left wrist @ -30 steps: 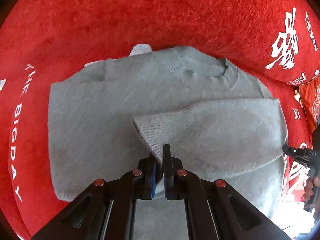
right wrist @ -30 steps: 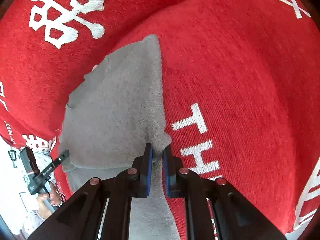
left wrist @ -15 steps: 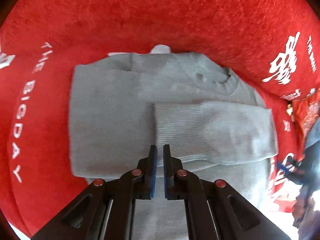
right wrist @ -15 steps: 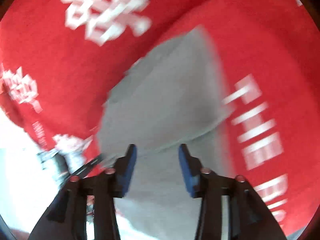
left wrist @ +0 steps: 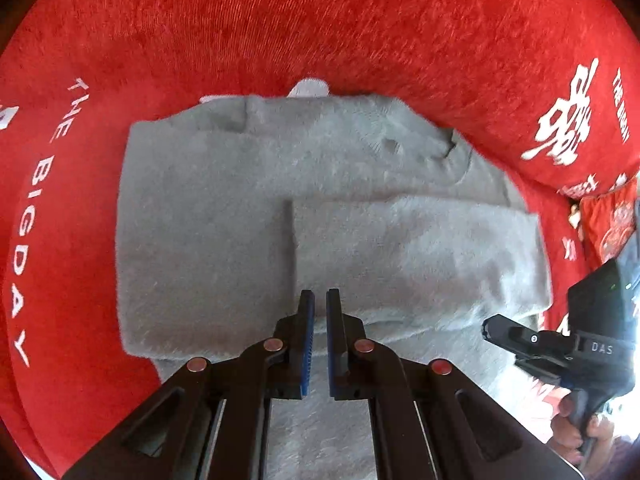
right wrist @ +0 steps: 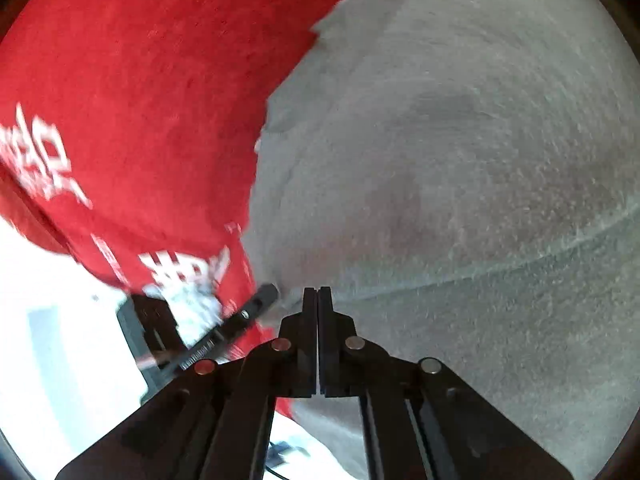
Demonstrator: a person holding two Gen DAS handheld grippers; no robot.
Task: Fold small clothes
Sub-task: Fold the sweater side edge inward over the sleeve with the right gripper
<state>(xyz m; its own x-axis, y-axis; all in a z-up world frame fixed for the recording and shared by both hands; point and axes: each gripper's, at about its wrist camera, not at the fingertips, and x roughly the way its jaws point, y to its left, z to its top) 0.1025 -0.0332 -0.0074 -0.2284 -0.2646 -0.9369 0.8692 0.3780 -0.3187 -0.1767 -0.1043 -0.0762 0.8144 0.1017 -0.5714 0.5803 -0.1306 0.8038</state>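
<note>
Two black two-finger grippers work over one garment. The left gripper (left wrist: pixel 317 300) hangs above the near middle of the fluffy grey knitted sweater (left wrist: pixel 208 240), its blue-lined jaws drawn almost together with only a thin slit between them and nothing caught in it. The right gripper (right wrist: pixel 317 294), seen in a blurred view, has its jaws pressed flat together after just closing, with no cloth visibly between them; its tips sit over the sweater's near edge, close to a fold line running off to the right. From the left wrist view the right gripper (left wrist: pixel 490 326) shows at the right edge, held by a hand (left wrist: pixel 576 428), just beside the sweater's right side. The sweater lies flat on the red plush cover with white lettering (left wrist: pixel 360 32), its body spread left, one sleeve (left wrist: pixel 420 256) folded across the front from the right, the cuff end near the middle, the neckline at far right.
</note>
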